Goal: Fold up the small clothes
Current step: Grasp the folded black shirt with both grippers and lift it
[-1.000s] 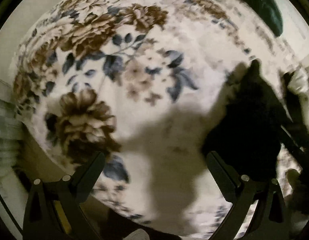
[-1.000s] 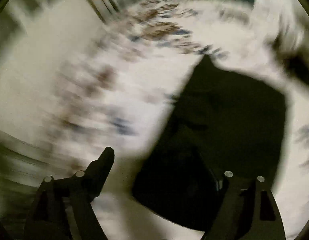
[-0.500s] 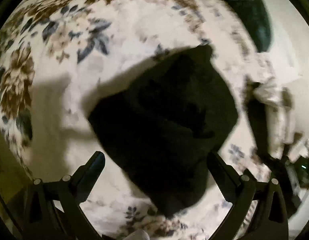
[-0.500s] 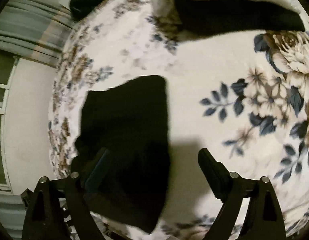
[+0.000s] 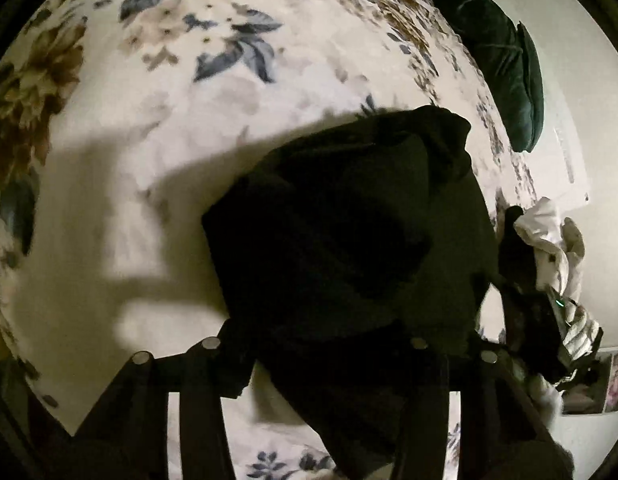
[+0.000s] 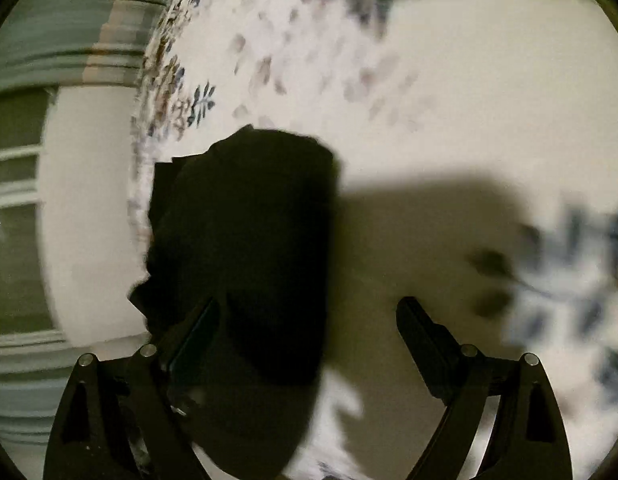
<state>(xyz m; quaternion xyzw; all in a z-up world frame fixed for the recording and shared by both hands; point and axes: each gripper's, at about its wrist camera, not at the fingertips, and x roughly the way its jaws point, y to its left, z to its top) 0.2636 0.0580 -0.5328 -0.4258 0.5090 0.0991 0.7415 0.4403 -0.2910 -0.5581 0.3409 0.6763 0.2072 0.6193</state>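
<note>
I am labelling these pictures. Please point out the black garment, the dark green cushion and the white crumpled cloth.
black garment (image 5: 349,232), left wrist view, middle of its dark fabric.
dark green cushion (image 5: 505,60), left wrist view, its upper face near the bed's edge.
white crumpled cloth (image 5: 549,232), left wrist view, its top fold.

Left gripper (image 5: 329,356): matte black plastic, 2 flat angular fingers (image 5: 233,360), each carrying a pair of round silver screw heads near its base. Straight black struts ran down from the fingers toward the frame bottom. Very dark, detail hard to read.

Right gripper (image 6: 309,328): same black plastic build, 2 wedge-shaped fingers (image 6: 421,332) with flat inner faces, 2 silver screw heads on each side, triangular cut-outs in the side arms below. Left finger's inner face looked slightly glossy. No cables, markings or sleeves could be made out in either view.
</note>
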